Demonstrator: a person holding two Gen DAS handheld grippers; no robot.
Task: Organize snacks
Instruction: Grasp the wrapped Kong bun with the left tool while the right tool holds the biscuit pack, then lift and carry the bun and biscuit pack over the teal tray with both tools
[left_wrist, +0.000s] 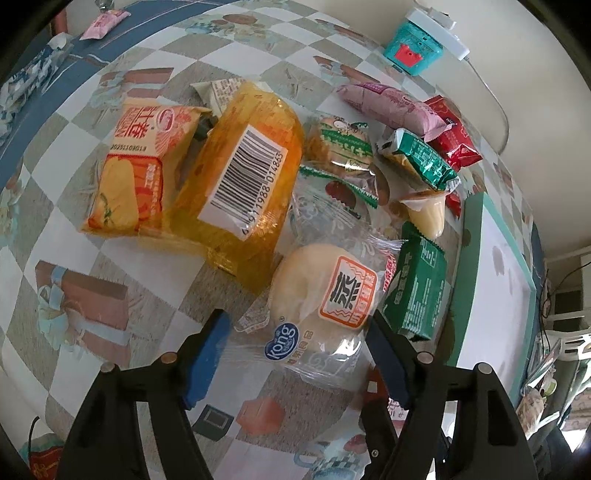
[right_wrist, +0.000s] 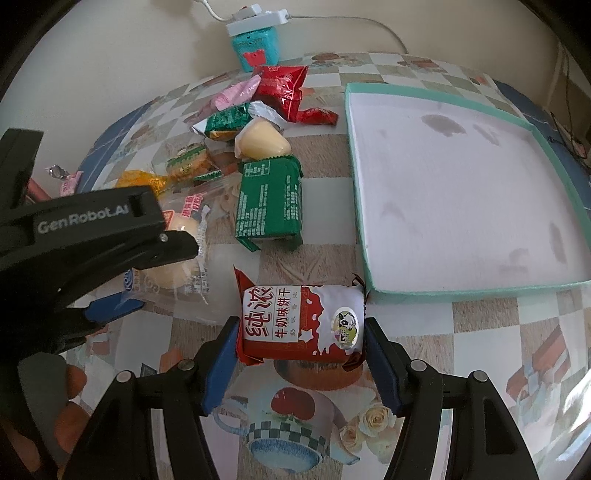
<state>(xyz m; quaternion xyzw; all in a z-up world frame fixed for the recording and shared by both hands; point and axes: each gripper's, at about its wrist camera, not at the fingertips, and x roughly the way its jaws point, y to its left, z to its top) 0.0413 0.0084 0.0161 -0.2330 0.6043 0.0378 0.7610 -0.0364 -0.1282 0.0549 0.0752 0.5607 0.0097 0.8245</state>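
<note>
Red biscuit packet (right_wrist: 301, 325) sits pinched between the right gripper (right_wrist: 300, 354) pads: light, crushable, so hold its 2 short ends. Left gripper (left_wrist: 298, 356) gapes around the soft, slippery wrapped bun (left_wrist: 317, 295).

"Kong" on clear bun wrapper (left_wrist: 321, 295), barcode "1988 014853" on orange pack (left_wrist: 243, 177), "GenRobot.AI" on left gripper (right_wrist: 83, 220)

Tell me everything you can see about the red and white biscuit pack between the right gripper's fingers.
The biscuit pack is a glossy plastic wrapper, red with a white milk-splash end, Chinese print and a small round cow picture. It looks sealed and full. It lies between the blue pads of the right gripper, which flank its two ends; whether they press it, or whether it rests on the tablecloth, I cannot tell. Its far corner is close to the tray.
</note>
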